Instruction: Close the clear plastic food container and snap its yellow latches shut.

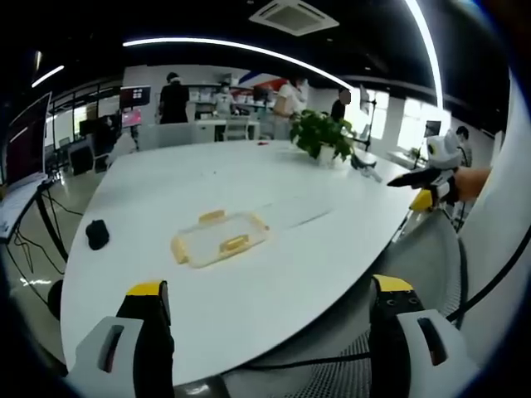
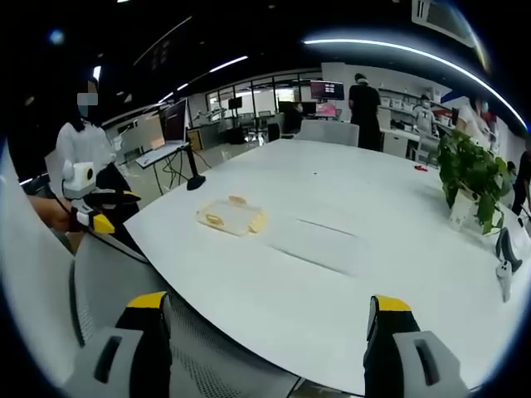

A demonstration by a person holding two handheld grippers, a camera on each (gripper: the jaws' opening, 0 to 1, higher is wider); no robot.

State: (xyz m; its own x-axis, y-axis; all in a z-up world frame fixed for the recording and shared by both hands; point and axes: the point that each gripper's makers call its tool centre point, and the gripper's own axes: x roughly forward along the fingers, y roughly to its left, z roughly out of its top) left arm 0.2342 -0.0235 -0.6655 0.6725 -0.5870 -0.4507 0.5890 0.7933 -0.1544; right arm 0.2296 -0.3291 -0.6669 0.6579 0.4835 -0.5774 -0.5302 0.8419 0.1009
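The clear plastic food container with yellow latches sits on the white table, well ahead of my left gripper, which is open and holds nothing. The container also appears left of centre in the right gripper view, far beyond my right gripper, also open and empty. A faint clear flat panel lies on the table beside it. Both grippers hang off the table's near edge. The right gripper enters the left gripper view from the right, and the left gripper appears at the left of the right gripper view.
A potted plant stands on the far side of the table, and a small black object lies near its left edge. A grey mesh chair is below the grippers. Several people stand at desks in the background.
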